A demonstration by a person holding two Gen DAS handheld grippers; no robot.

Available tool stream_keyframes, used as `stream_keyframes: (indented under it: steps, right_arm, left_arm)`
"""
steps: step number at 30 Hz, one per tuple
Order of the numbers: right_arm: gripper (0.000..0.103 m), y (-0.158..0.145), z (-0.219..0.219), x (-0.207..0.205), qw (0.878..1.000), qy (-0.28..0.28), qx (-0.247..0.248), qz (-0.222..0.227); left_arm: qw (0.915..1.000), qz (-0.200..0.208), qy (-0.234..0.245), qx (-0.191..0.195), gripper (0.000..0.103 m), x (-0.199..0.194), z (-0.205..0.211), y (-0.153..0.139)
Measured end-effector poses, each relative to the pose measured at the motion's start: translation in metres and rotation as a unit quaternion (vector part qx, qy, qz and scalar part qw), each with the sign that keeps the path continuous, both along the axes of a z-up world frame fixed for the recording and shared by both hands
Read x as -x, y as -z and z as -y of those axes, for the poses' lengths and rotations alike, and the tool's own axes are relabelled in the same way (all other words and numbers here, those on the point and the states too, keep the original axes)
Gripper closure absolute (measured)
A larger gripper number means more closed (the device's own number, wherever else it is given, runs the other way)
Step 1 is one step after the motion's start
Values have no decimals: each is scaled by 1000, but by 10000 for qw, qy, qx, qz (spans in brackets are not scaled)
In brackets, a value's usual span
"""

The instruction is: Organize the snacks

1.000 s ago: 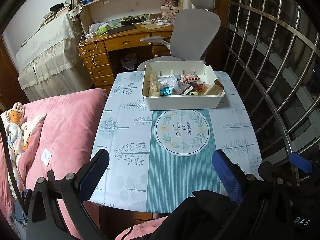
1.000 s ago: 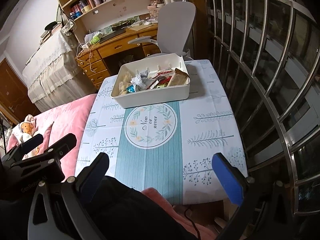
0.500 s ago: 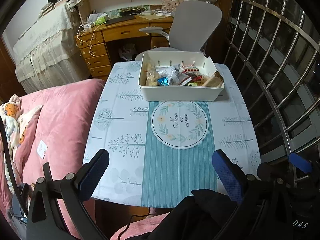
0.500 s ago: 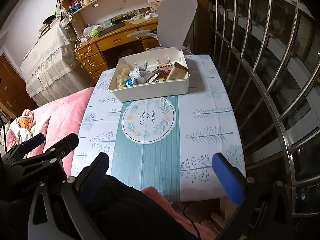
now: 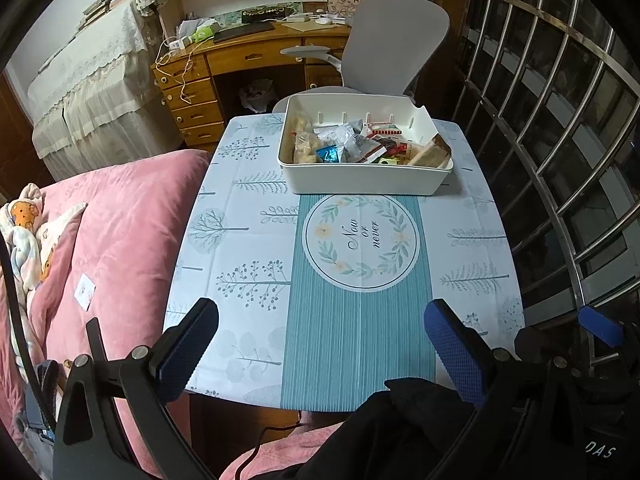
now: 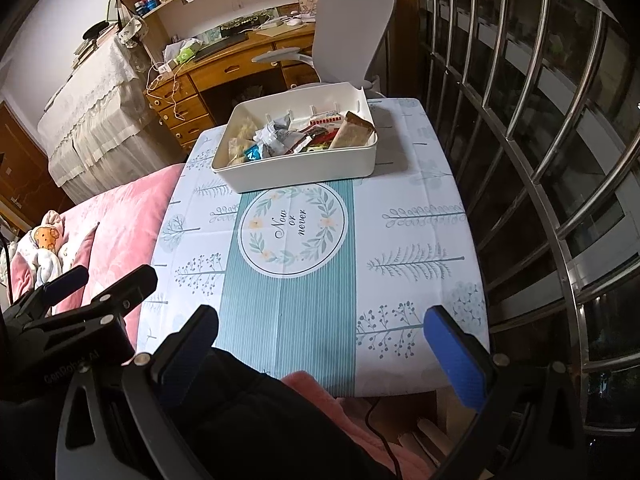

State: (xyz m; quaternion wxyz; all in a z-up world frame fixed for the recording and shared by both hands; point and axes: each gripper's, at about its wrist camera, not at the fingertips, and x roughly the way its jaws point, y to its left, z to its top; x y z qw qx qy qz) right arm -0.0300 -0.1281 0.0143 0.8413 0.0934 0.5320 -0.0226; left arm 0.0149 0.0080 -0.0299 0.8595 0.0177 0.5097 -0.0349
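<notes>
Left wrist view: the left gripper (image 5: pixel 320 344) is seen with blue pads spread wide, nothing held, above the near edge of the table (image 5: pixel 240 248). A white bin (image 5: pixel 360 184) is set at the table's far end, just beyond the round emblem (image 5: pixel 360 242) printed "Now or never". Mixed snack packets (image 5: pixel 352 146) are piled inside the bin; a brown packet (image 5: pixel 434 154) is leaned at its right end, and packet print cannot be read. "DAS" is read on black fabric at the lower right corner. Right wrist view: the right gripper (image 6: pixel 320 344) is likewise parted and empty, near the table's front edge, well apart from the bin (image 6: pixel 304 174). "GenRobot AI" is partly legible on the other gripper's body (image 6: pixel 72 366), left of the table. A grey office chair (image 6: pixel 352 36) is seen behind the bin.
</notes>
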Motion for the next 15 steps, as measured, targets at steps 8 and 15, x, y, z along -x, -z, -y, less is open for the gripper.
stream_keyframes:
  steps: [8, 15]
  right_arm:
    - [0, 1, 2, -4, 10000, -35, -22, 15]
    - [0, 1, 2, -5, 10000, -43, -28, 13]
  left_arm:
    - [10000, 31, -44, -33, 1, -3, 2, 0]
    - [9999, 35, -82, -57, 1, -4, 6, 0]
